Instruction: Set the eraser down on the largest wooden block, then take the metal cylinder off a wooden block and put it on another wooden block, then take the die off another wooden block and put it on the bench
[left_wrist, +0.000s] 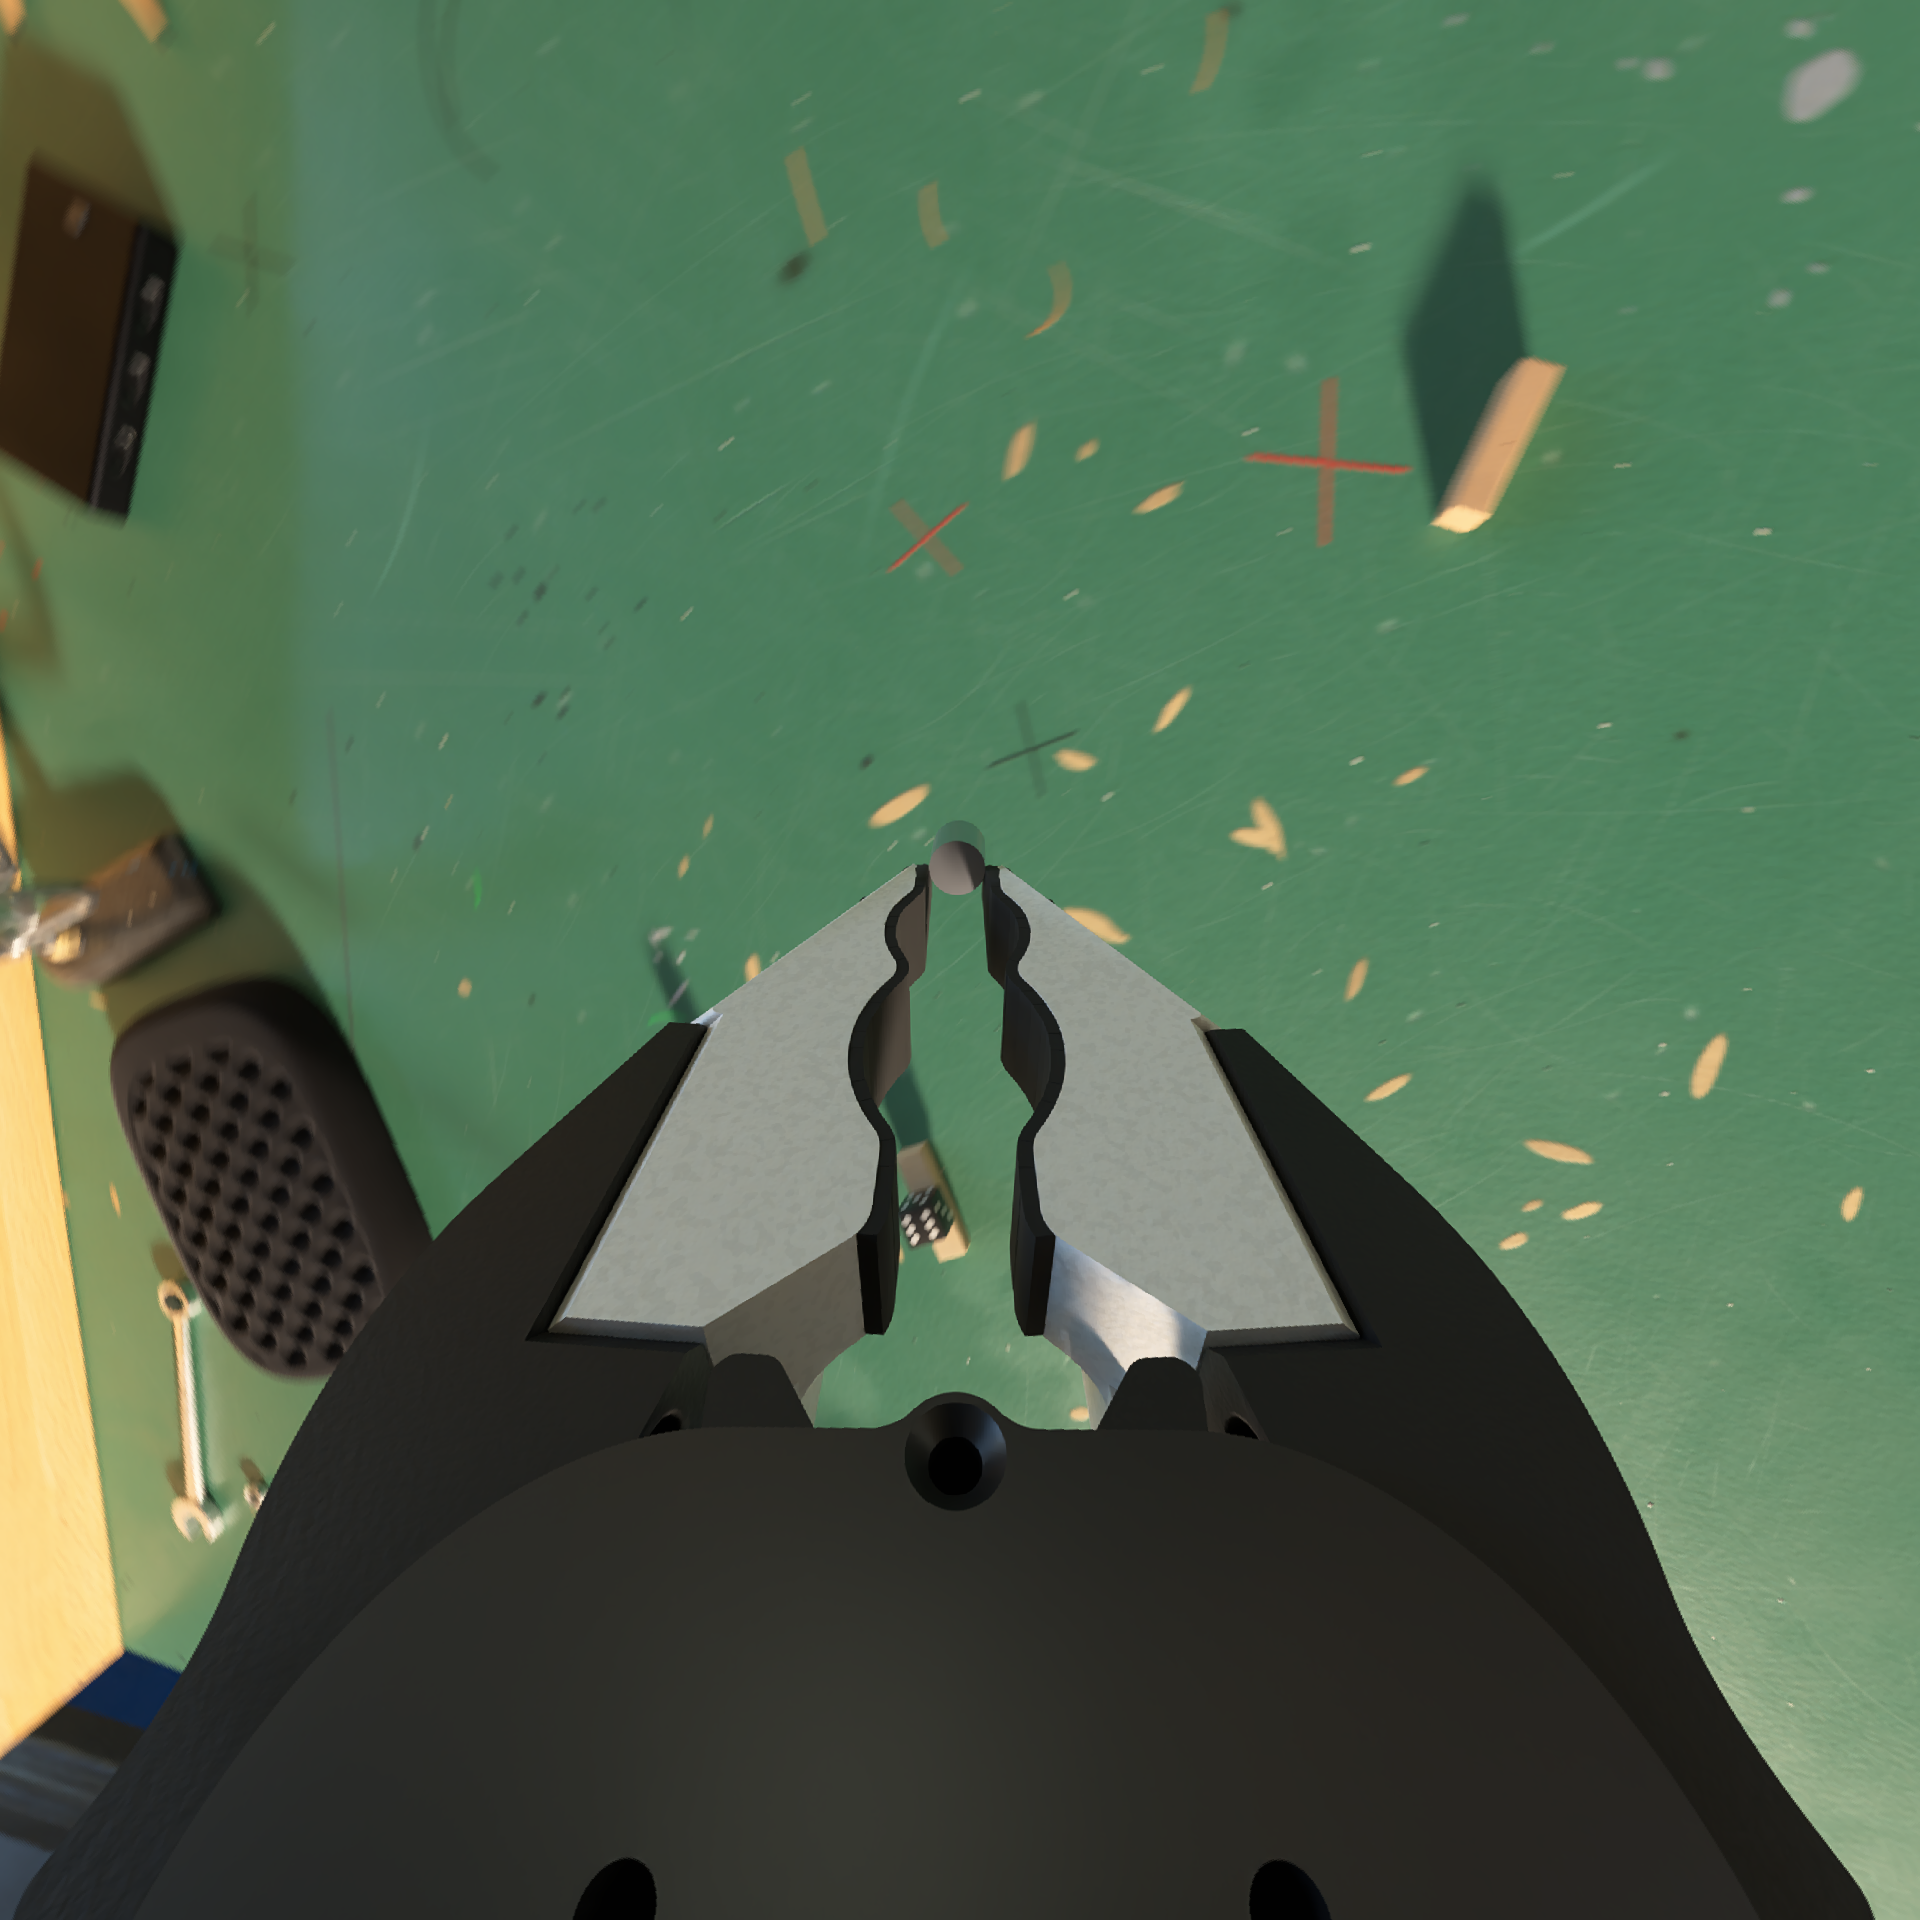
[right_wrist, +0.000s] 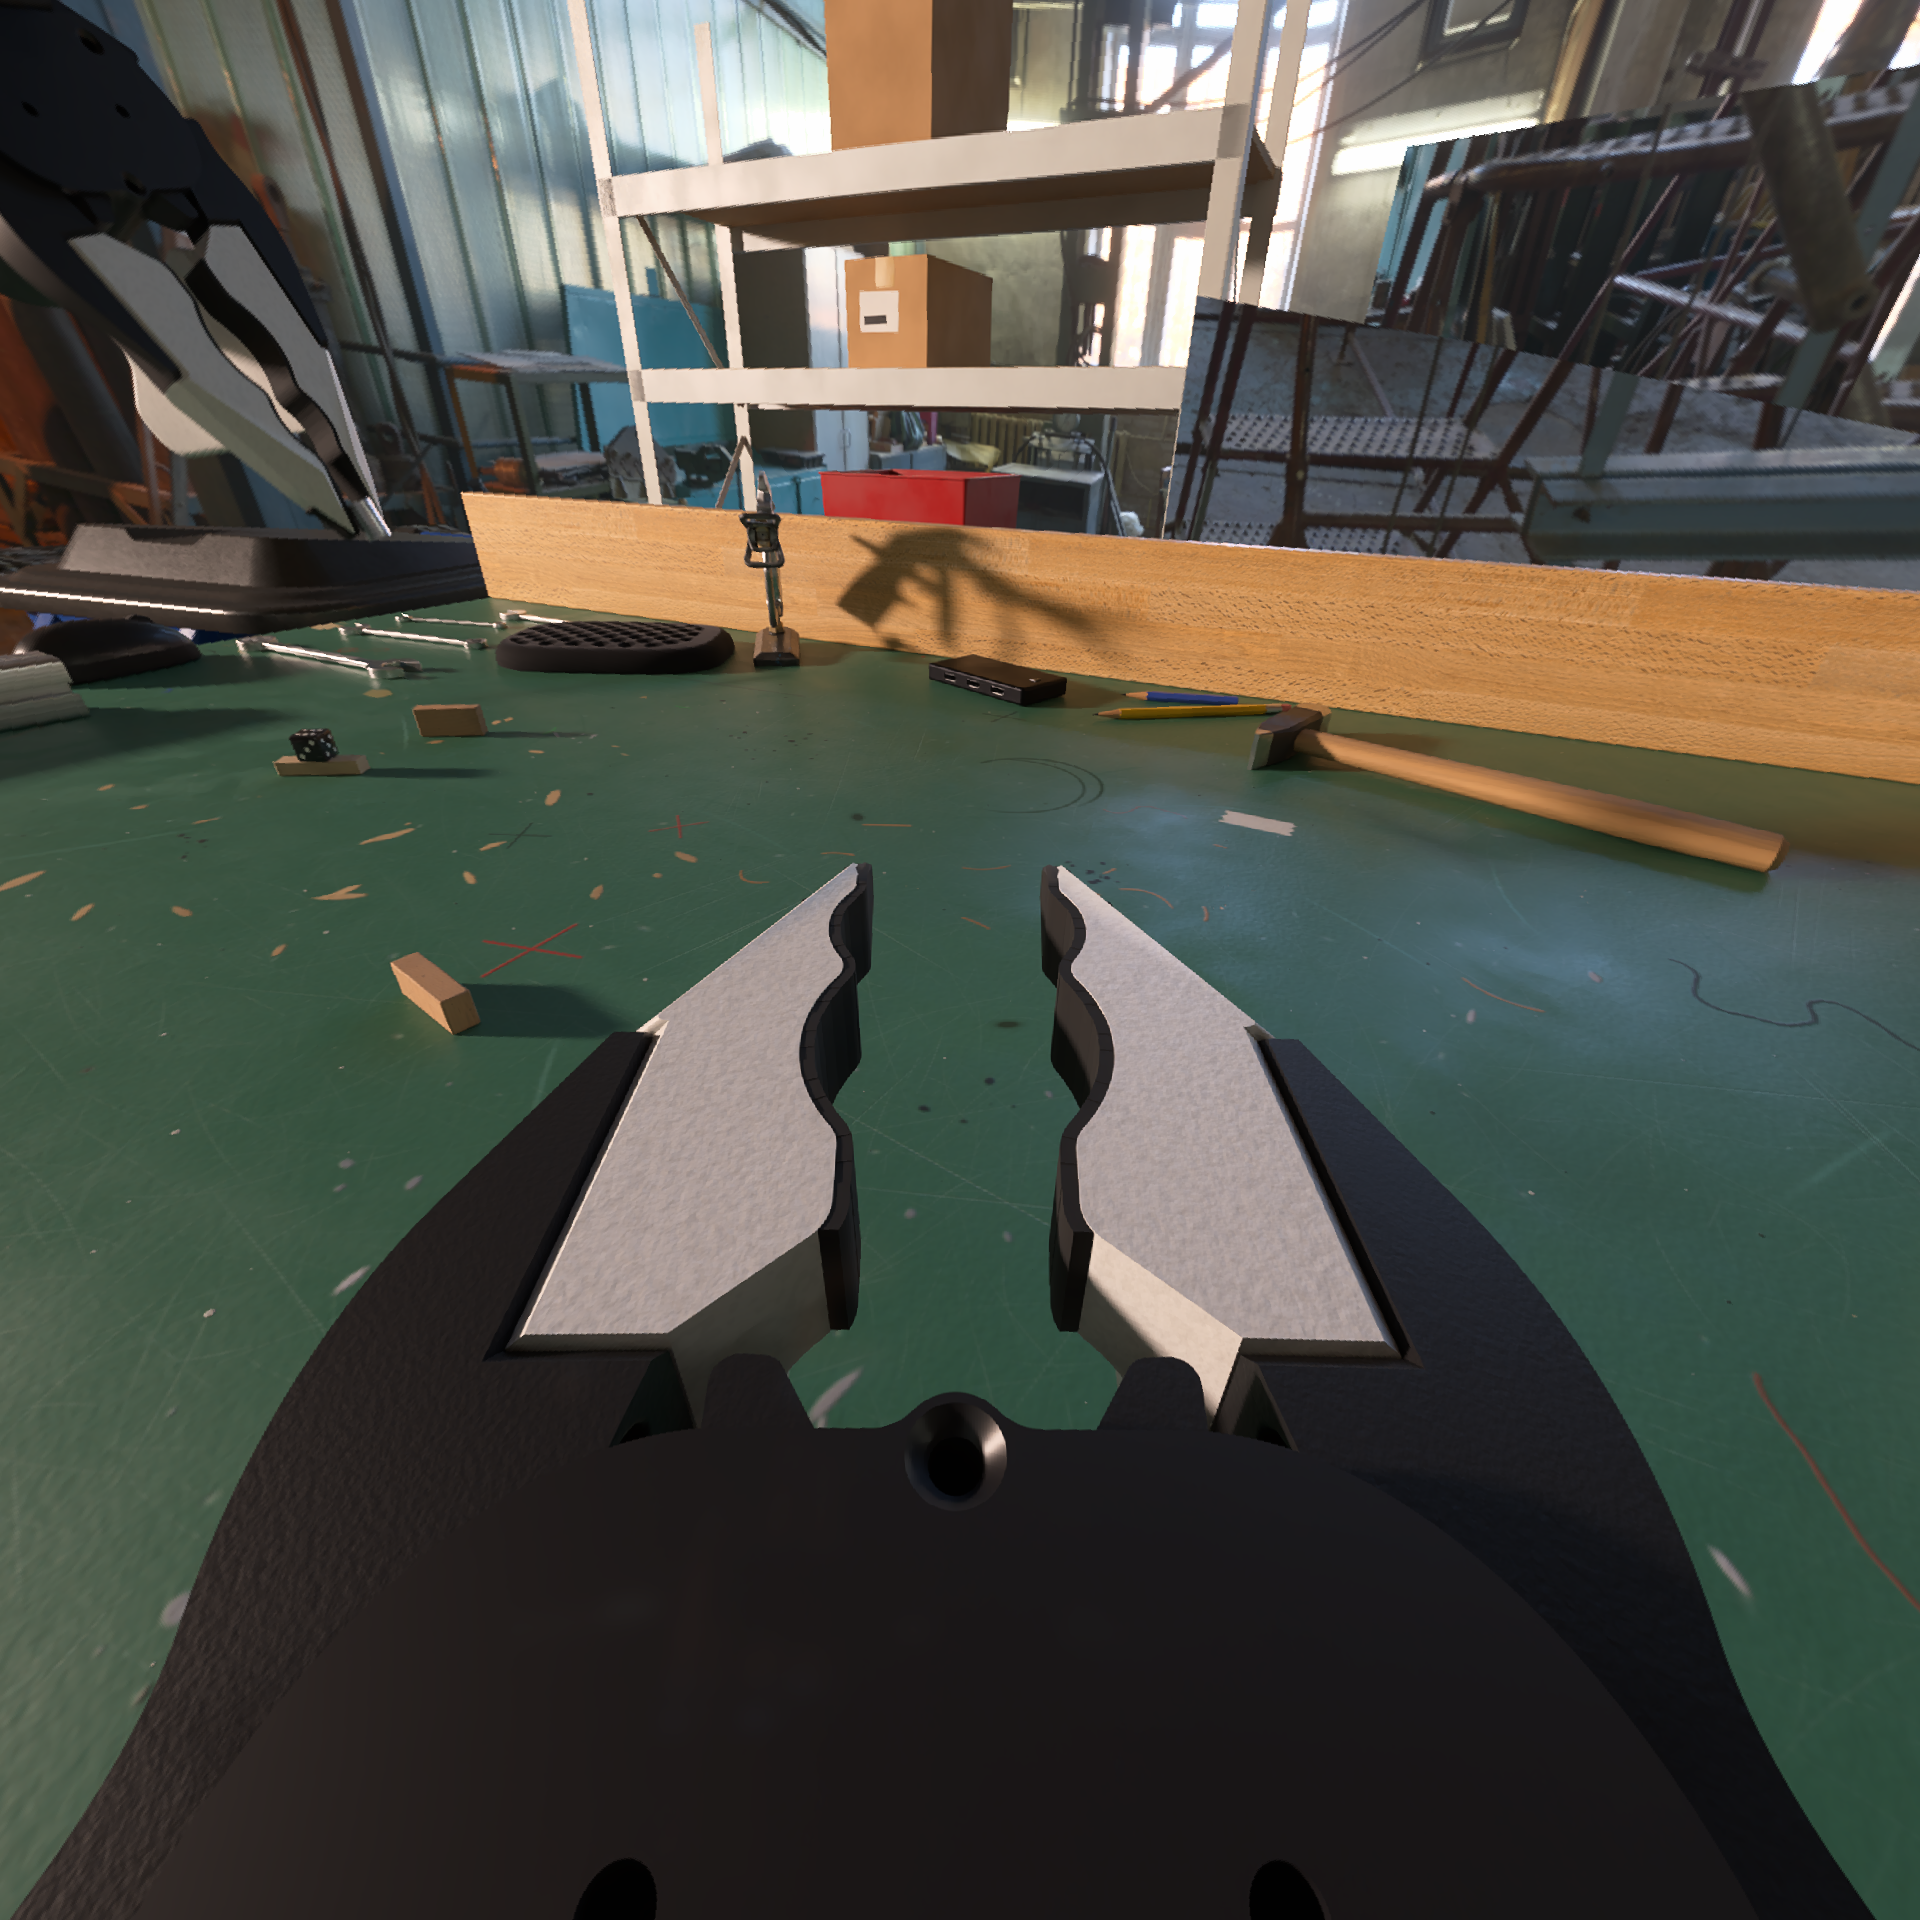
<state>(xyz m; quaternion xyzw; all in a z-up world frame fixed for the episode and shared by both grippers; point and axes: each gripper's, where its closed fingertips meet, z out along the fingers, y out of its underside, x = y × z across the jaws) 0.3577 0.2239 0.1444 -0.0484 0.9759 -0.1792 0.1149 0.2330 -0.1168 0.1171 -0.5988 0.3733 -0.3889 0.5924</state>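
Note:
My left gripper (left_wrist: 956, 878) points down at the green bench (left_wrist: 1351, 935) from well above it. It is shut on a small metal cylinder (left_wrist: 956, 865) held at its fingertips. It also shows at the upper left of the right wrist view (right_wrist: 358, 514). A black die (right_wrist: 313, 744) sits on a thin flat wooden block (right_wrist: 322, 767); it shows between my left fingers too (left_wrist: 923, 1216). Another wooden block (right_wrist: 434, 992) lies nearer, also seen in the left wrist view (left_wrist: 1496, 447). A third tan block (right_wrist: 449, 720) lies behind the die. My right gripper (right_wrist: 956, 883) is open and empty, low over the bench. I cannot pick out the eraser.
A long wooden board (right_wrist: 1247, 623) stands along the back of the bench. In front of it are a clamp (right_wrist: 769, 582), a black perforated pad (right_wrist: 613, 646), wrenches (right_wrist: 322, 657), a black hub (right_wrist: 997, 681), pencils (right_wrist: 1184, 709) and a hammer (right_wrist: 1507, 790). Wood shavings lie scattered.

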